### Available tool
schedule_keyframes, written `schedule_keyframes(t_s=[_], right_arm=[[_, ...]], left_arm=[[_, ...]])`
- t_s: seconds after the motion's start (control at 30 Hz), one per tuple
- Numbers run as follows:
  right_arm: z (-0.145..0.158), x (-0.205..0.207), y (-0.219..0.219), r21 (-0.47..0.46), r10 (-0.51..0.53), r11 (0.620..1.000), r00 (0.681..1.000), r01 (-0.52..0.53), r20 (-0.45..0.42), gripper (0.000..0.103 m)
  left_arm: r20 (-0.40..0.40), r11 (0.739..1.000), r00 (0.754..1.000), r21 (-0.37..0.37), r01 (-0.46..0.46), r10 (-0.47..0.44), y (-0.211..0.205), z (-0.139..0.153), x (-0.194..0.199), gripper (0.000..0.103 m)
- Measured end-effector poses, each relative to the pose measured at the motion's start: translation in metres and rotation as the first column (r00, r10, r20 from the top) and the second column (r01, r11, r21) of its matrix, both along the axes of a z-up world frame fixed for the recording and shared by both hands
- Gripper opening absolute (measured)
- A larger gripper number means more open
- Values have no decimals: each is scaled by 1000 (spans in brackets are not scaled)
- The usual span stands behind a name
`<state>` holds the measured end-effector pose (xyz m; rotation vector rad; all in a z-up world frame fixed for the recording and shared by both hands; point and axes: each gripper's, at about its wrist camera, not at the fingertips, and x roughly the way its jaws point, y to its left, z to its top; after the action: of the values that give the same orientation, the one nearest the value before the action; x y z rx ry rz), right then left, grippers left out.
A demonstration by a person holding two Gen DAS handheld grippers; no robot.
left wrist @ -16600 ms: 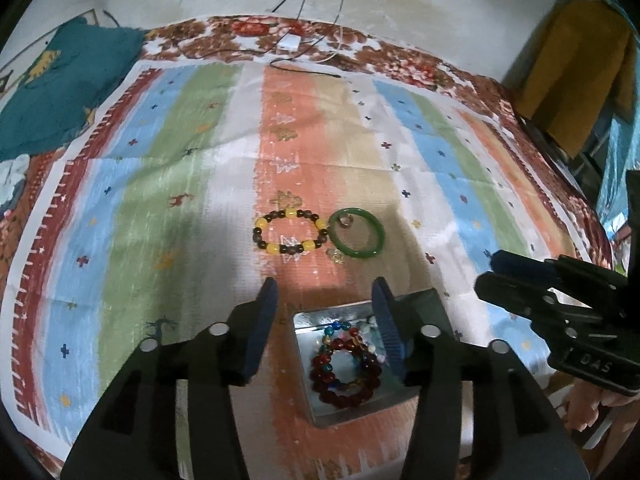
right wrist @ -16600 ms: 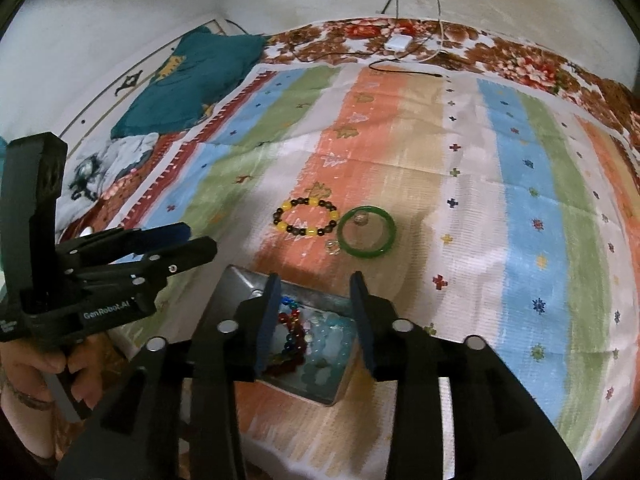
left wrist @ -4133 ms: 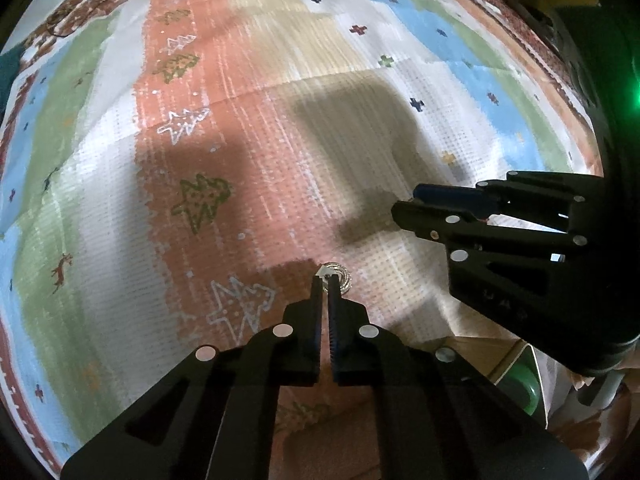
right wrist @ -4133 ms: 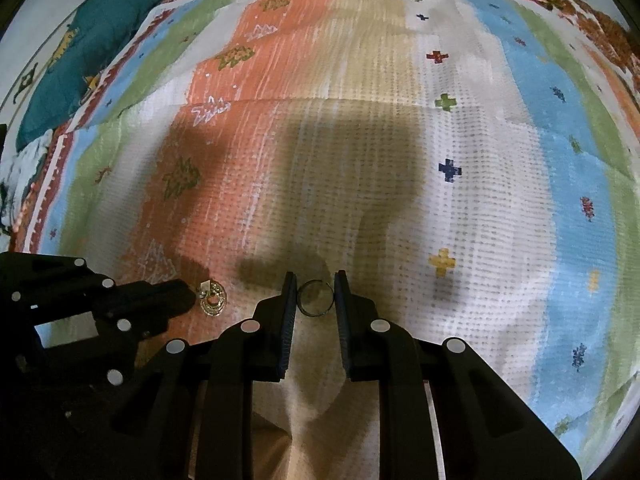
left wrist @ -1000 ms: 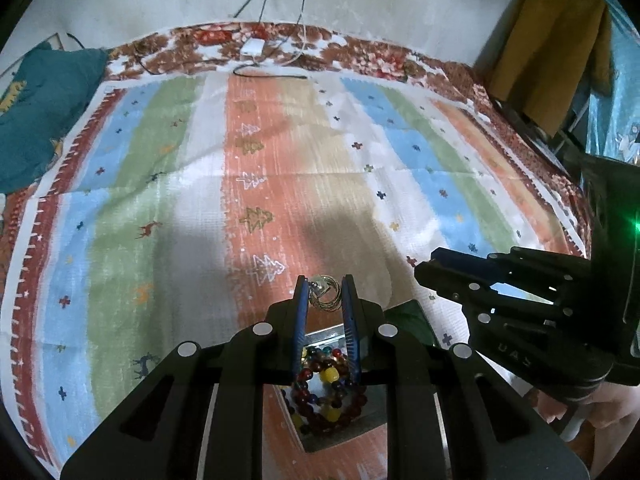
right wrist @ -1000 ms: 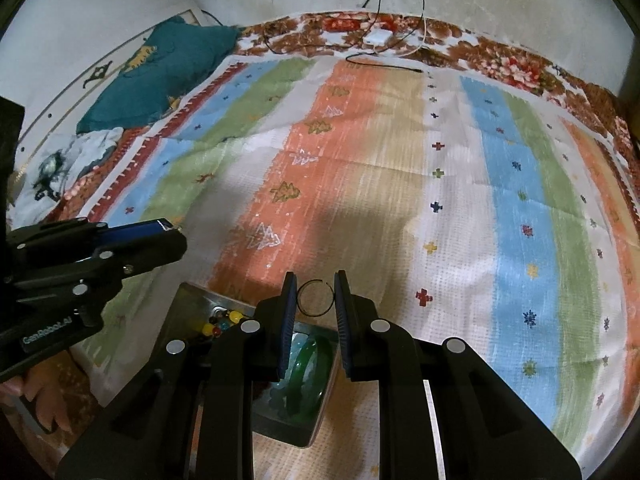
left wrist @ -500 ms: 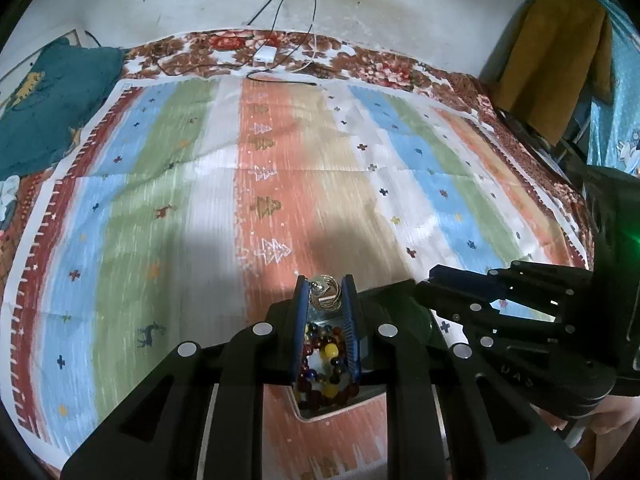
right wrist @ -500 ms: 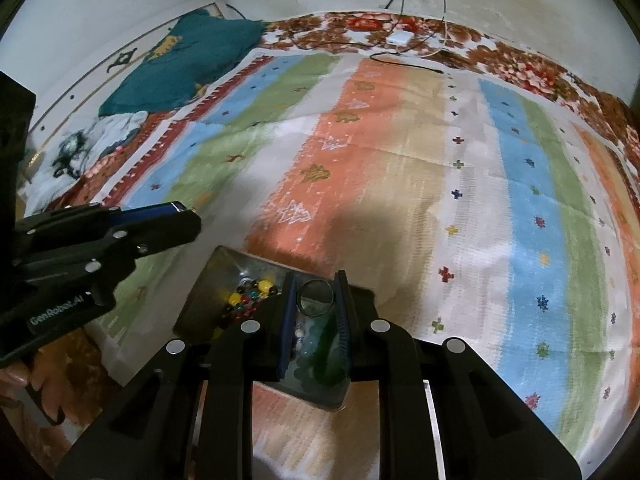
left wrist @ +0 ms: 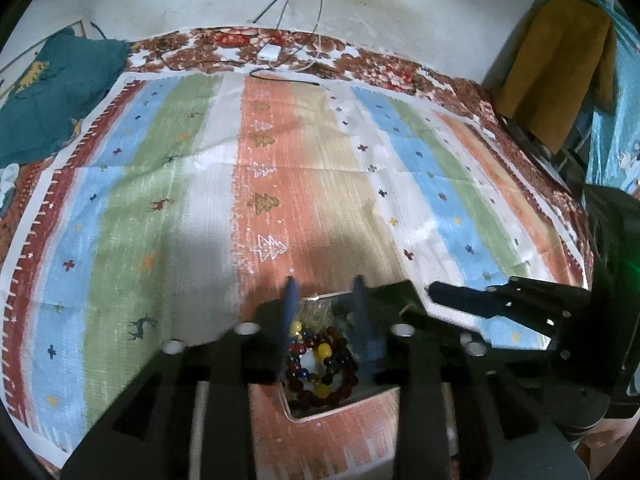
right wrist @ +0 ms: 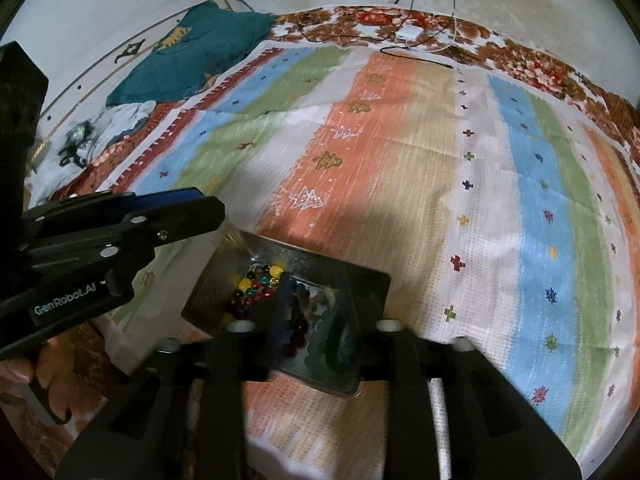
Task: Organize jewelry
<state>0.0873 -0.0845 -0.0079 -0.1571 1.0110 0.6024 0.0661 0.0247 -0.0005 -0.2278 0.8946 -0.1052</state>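
**Hovering over the tin, both grippers stand with fingers parted**

Hanging above the metal tin [left wrist: 304,414], the left gripper [left wrist: 325,312] has its blue fingers spread moderately apart, and nothing solid sits gripped between them. A blurred golden smear [left wrist: 318,312] shows in the gap near the tin's far wall; it may be a small trinket dropping free, though the motion blur makes that uncertain. The height suits a drop: the piece would land inside the walls rather than on the striped cloth [left wrist: 180,208].

Below the left fingers lie the beaded bracelets [left wrist: 320,368], dark red with yellow and blue beads, coiled on the tin's floor. Further right in the tin, the right wrist view shows a green bangle [right wrist: 332,344] partly hidden behind that gripper's fingers.

The right gripper [right wrist: 314,300] is likewise parted to a middling width over the tin's right half, with no ring visibly held; a pale blur [right wrist: 326,294] sits between its fingers, and what it is cannot be told. Judging by the bare cloth, all the jewelry seems to be gathered in the tin, so the task looks close to finished.
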Motion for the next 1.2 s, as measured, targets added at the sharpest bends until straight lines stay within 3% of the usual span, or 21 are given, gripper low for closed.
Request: schedule_keyframes(t_s=[0.17, 0.2, 0.33, 0.47, 0.63, 0.9, 1.2], right_arm=[[4, -1, -6, 13, -27, 1000, 1000, 27, 9, 43], [5, -2, -7, 15, -24, 1000, 1000, 24, 14, 45], [11, -7, -15, 26, -34, 999, 999, 33, 36, 55], [17, -17, -23, 23, -39, 999, 997, 38, 71, 65], [24, -29, -32, 30, -45, 999, 994, 42, 103, 79], [33, -45, -48, 87, -72, 994, 985, 59, 157, 93], [31, -63, -52, 94, -64, 994, 982, 48, 178, 95]], left_arm=[[3, 1000, 1000, -9, -21, 21, 5, 2, 1, 42], [6, 1000, 1000, -8, -24, 24, 7, 3, -1, 44], [17, 998, 999, -43, -41, 42, 15, 6, -9, 71], [18, 997, 999, -74, -37, 38, 18, 5, -21, 83], [39, 999, 999, -24, -22, 23, 11, 5, -39, 96], [50, 996, 999, 87, 8, -13, -2, 3, -58, 97], [75, 987, 997, 158, 17, -29, -13, 1, -73, 97]])
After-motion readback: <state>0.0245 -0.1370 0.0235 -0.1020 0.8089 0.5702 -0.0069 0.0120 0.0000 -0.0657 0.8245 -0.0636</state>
